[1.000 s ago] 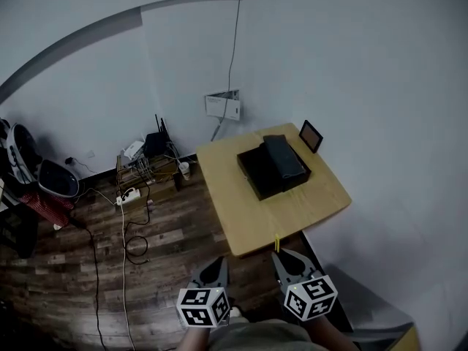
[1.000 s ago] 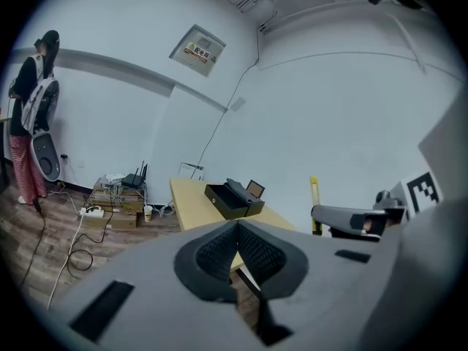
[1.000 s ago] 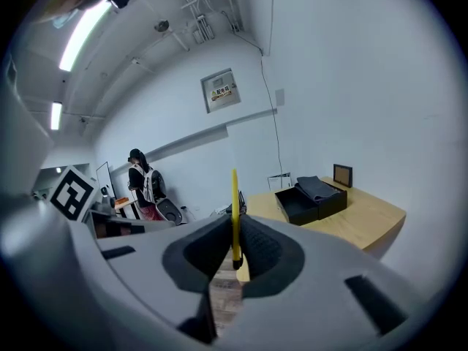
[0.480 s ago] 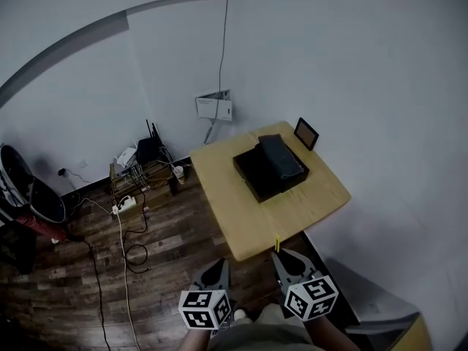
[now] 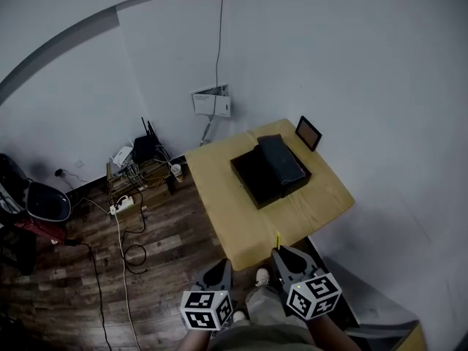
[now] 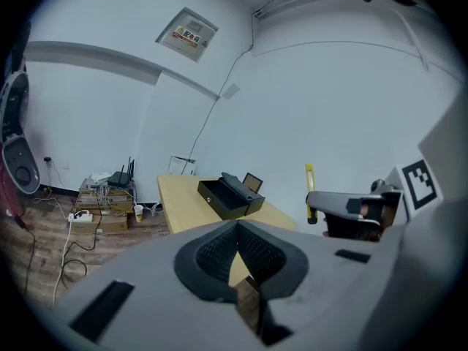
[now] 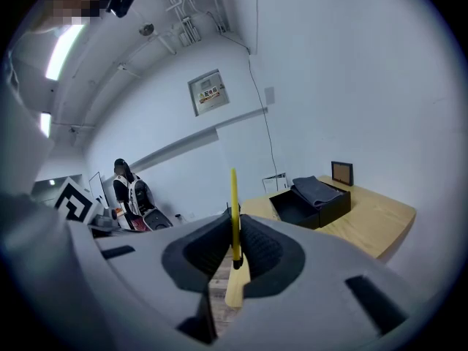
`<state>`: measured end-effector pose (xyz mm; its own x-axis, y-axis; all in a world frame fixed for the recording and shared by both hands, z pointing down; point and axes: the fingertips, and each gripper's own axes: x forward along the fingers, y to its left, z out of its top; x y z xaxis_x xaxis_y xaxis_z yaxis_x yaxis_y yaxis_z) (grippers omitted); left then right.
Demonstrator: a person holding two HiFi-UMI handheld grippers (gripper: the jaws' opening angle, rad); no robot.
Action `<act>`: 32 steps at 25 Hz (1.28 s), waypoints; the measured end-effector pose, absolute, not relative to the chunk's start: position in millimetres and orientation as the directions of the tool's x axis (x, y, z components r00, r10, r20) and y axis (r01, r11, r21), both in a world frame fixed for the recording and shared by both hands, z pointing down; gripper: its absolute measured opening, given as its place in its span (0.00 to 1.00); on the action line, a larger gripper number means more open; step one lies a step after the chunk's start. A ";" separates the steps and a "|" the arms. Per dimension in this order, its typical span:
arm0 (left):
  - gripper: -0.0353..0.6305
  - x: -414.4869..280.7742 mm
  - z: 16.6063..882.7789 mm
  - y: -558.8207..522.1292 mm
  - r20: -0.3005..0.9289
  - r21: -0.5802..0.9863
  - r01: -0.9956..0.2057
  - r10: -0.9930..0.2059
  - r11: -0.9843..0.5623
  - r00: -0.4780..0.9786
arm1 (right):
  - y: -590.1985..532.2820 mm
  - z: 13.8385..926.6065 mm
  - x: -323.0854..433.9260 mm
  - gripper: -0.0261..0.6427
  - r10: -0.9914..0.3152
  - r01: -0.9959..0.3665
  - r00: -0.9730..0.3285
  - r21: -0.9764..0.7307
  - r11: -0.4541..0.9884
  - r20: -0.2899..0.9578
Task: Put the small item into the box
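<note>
A black box (image 5: 267,170) stands open on a small wooden table (image 5: 248,225), its lid folded back toward the wall. My right gripper (image 5: 281,253) hovers just off the table's near edge. It is shut on a thin yellow stick (image 5: 278,240) that points up from its jaws. In the right gripper view the yellow stick (image 7: 234,210) stands upright between the closed jaws, with the box (image 7: 311,199) ahead on the right. My left gripper (image 5: 219,265) hangs over the floor to the left, shut with nothing in it. The left gripper view shows the box (image 6: 230,196) further off.
A small picture frame (image 5: 309,133) stands at the table's far right corner. A low shelf with a router, power strip and cables (image 5: 135,170) sits on the wooden floor left of the table. A dark chair (image 5: 33,203) is at the far left. White walls lie behind and to the right.
The view has shifted toward the table, which now sits a little nearer and lower in the head view. Both grippers keep their pose, and the yellow stick stays in the right one.
</note>
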<state>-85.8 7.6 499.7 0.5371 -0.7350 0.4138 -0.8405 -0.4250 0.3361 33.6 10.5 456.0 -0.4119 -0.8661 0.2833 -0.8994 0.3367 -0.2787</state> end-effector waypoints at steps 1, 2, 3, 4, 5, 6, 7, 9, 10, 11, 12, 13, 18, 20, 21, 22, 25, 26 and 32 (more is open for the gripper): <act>0.06 -82.4 502.0 0.5 0.417 0.335 -0.843 -0.736 -0.421 0.533 | 2.2 457.7 35.7 0.09 -0.862 -0.896 -0.420 -0.280 0.345 0.283; 0.06 -79.5 503.7 -7.0 0.420 0.334 -0.845 -0.737 -0.417 0.530 | -6.5 458.6 37.6 0.09 -0.859 -0.893 -0.427 -0.280 0.352 0.283; 0.06 -76.8 504.7 -14.6 0.423 0.335 -0.847 -0.737 -0.414 0.527 | -15.4 458.2 39.4 0.09 -0.856 -0.891 -0.433 -0.278 0.359 0.282; 0.06 -74.1 505.2 -22.2 0.426 0.337 -0.847 -0.736 -0.411 0.526 | -24.4 457.1 41.4 0.09 -0.854 -0.889 -0.438 -0.275 0.366 0.282; 0.06 -70.9 505.7 -29.9 0.429 0.339 -0.847 -0.734 -0.409 0.526 | -33.7 455.9 43.8 0.09 -0.852 -0.888 -0.442 -0.272 0.371 0.282; 0.06 -67.0 506.3 -37.8 0.431 0.342 -0.846 -0.732 -0.408 0.527 | -43.2 455.4 46.7 0.09 -0.850 -0.887 -0.446 -0.271 0.375 0.282; 0.06 -62.3 506.9 -45.9 0.433 0.343 -0.846 -0.730 -0.409 0.529 | -53.0 455.4 50.0 0.09 -0.847 -0.885 -0.449 -0.272 0.378 0.283; 0.06 -51.8 507.1 -62.0 0.436 0.342 -0.844 -0.726 -0.413 0.532 | -72.9 456.0 56.6 0.09 -0.841 -0.881 -0.458 -0.273 0.387 0.288; 0.06 -47.0 506.9 -69.9 0.438 0.341 -0.845 -0.726 -0.412 0.531 | -82.8 456.3 59.6 0.09 -0.836 -0.879 -0.464 -0.272 0.392 0.292; 0.06 -43.1 506.9 -77.9 0.440 0.341 -0.847 -0.728 -0.407 0.527 | -92.6 456.7 62.3 0.09 -0.831 -0.876 -0.470 -0.269 0.400 0.297; 0.06 -39.7 506.9 -85.8 0.442 0.343 -0.851 -0.731 -0.398 0.520 | -102.0 457.1 65.1 0.09 -0.824 -0.873 -0.478 -0.268 0.408 0.303; 0.06 -36.6 506.6 -93.9 0.443 0.346 -0.855 -0.736 -0.387 0.512 | -111.2 457.6 68.0 0.09 -0.817 -0.869 -0.487 -0.267 0.418 0.309; 0.06 -24.6 505.5 -133.5 0.449 0.351 -0.877 -0.763 -0.328 0.465 | -155.8 460.7 82.2 0.09 -0.782 -0.847 -0.529 -0.256 0.465 0.330; 0.06 -21.8 506.3 -146.4 0.452 0.350 -0.886 -0.773 -0.305 0.445 | -171.3 463.6 85.7 0.09 -0.768 -0.839 -0.543 -0.249 0.484 0.340; 0.06 -20.5 507.2 -152.6 0.453 0.349 -0.890 -0.779 -0.292 0.434 | -178.6 465.7 87.0 0.09 -0.760 -0.834 -0.551 -0.248 0.493 0.345; 0.06 -19.3 508.4 -158.7 0.454 0.348 -0.895 -0.785 -0.280 0.422 | -185.7 468.3 88.0 0.09 -0.751 -0.829 -0.560 -0.247 0.502 0.349; 0.06 -15.5 513.0 -174.6 0.459 0.346 -0.906 -0.798 -0.244 0.391 | -205.9 478.3 90.6 0.09 -0.727 -0.814 -0.581 -0.245 0.527 0.366; 0.06 -13.9 515.0 -178.9 0.462 0.346 -0.909 -0.800 -0.233 0.382 | -212.5 482.3 91.4 0.09 -0.718 -0.809 -0.587 -0.243 0.535 0.374; 0.06 -10.6 527.5 -195.6 0.486 0.344 -0.922 -0.807 -0.175 0.335 | -250.5 510.2 82.8 0.09 -0.658 -0.777 -0.621 -0.228 0.586 0.426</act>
<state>-10.6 -195.6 527.5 0.3349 -0.8071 0.4863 -0.9224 -0.1753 0.3442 82.8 -250.5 510.2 -0.6214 -0.6576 0.4259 -0.7772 0.5864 -0.2285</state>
